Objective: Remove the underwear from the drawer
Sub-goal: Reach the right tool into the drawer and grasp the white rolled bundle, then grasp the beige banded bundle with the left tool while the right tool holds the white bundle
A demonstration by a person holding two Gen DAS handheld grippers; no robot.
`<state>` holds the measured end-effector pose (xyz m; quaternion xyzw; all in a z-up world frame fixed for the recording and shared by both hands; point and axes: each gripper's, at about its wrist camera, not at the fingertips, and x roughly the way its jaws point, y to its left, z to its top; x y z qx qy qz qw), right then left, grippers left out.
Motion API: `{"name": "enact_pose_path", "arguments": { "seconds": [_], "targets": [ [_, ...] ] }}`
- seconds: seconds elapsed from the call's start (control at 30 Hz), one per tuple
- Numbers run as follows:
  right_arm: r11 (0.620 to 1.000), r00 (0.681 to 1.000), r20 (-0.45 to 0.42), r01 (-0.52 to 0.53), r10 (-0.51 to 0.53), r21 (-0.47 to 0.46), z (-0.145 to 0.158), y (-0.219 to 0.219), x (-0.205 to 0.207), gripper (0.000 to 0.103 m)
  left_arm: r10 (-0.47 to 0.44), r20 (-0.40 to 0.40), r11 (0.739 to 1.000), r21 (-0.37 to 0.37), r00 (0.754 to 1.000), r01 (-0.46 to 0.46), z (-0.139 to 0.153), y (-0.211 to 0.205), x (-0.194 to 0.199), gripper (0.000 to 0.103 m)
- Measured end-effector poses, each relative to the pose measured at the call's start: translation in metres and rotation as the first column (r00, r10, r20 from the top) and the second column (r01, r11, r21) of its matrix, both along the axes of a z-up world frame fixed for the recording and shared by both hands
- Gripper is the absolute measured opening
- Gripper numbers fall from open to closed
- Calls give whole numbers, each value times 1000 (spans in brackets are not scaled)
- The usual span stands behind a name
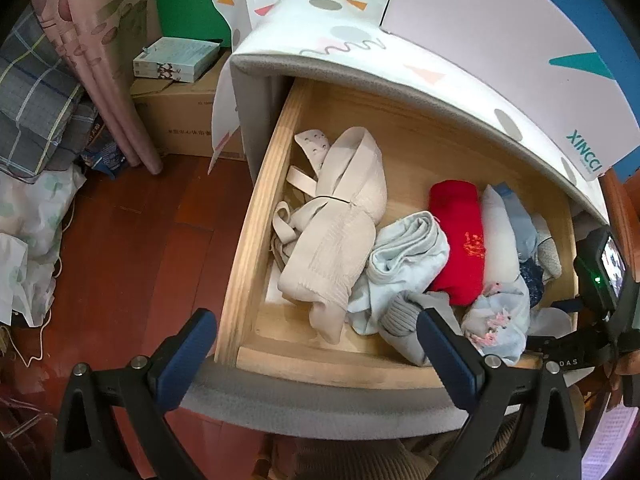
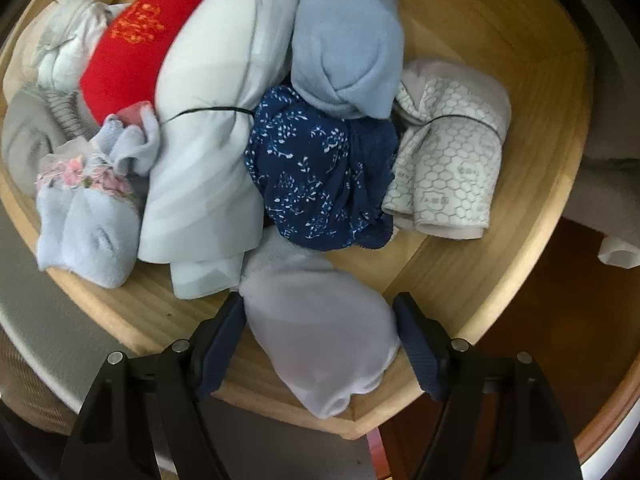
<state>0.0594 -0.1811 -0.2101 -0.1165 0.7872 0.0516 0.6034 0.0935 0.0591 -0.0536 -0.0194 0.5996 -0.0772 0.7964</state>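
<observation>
Right gripper (image 2: 319,314): jaws spread wide, one blue-padded finger (image 2: 224,340) on each side of a pale lavender-white rolled underwear piece (image 2: 324,336) lying at the front of the drawer. The left pad looks to be touching the cloth; the right pad sits just beside it, contact not clear. Not clamped.

Left gripper (image 1: 316,336): jaws spread wide, nothing between them, hovering over the near edge of the open light wooden drawer (image 1: 256,208). The right gripper's body and its small screen show at the right edge of the left wrist view.

Drawer contents, outward from the right gripper:
- navy floral-print underwear bundle (image 2: 320,172) just behind the lavender-white piece, touching it
- white roll with grey honeycomb print (image 2: 448,172), bound by a thin black band, to the right of the navy bundle
- light blue rolled garment (image 2: 348,40) behind the navy bundle
- long pale mint-white roll (image 2: 212,132), also banded, to the left
- red roll with gold embroidery (image 2: 132,40) beside that
- light blue socks with pink floral lace trim (image 2: 88,208) at the front left
- beige ribbed bra with straps (image 1: 340,216) at the drawer's far left end

Cabinet top: white cloth with coloured geometric shapes (image 1: 340,20).
</observation>
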Motion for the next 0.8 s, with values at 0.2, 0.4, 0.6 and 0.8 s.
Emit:
{"name": "enact_pose_path", "arguments": {
  "seconds": [0.2, 0.4, 0.6, 0.8],
  "targets": [
    [997, 996, 40, 80, -81, 4, -18, -9, -6, 60, 4, -4, 1000, 8, 1000, -4, -7, -1, 0, 102],
    [993, 986, 120, 119, -117, -3, -20, -10, -18, 49, 19, -5, 1000, 15, 1000, -19, -10, 2, 0, 102],
    [987, 971, 175, 161, -163, 26, -22, -17, -26, 47, 29, 6, 999, 21, 1000, -29, -7, 5, -3, 102],
    [973, 947, 224, 216, -230, 84, 2, -42, -25, 47, 38, -4, 999, 10, 999, -38, -8, 10, 0, 102]
  ]
}}
